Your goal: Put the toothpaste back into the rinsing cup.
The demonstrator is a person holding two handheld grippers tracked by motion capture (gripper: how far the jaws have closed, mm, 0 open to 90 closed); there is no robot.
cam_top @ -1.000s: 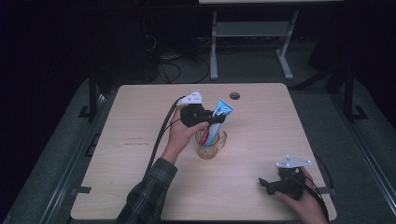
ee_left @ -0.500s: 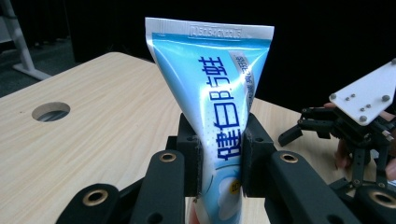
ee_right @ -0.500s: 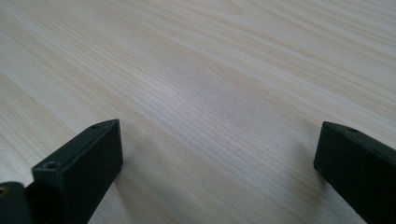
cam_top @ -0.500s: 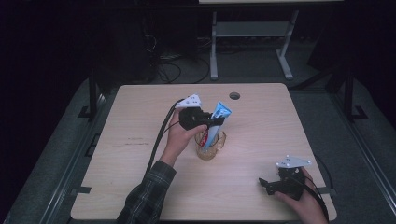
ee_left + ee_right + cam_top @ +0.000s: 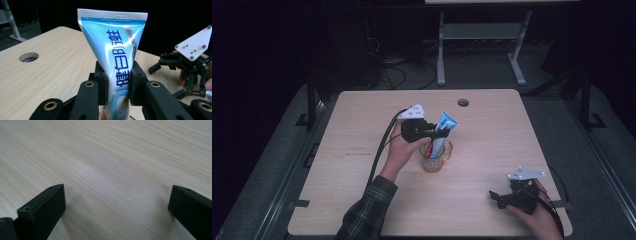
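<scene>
A blue and white toothpaste tube (image 5: 445, 127) (image 5: 117, 50) stands tilted in a clear glass cup (image 5: 435, 160) at the middle of the wooden table (image 5: 362, 200). Its crimped end points up. My left gripper (image 5: 436, 133) (image 5: 117, 83) is shut on the tube's middle, just above the cup's rim, with both pads pressed against its sides. My right gripper (image 5: 497, 196) (image 5: 116, 202) rests near the table's front right corner. Its jaws stand wide open over bare wood with nothing between them.
A round cable hole (image 5: 463, 102) (image 5: 28, 57) lies near the table's far edge. A grey metal stand (image 5: 477, 35) sits on the floor beyond the table. Cables trail from both grippers across the tabletop.
</scene>
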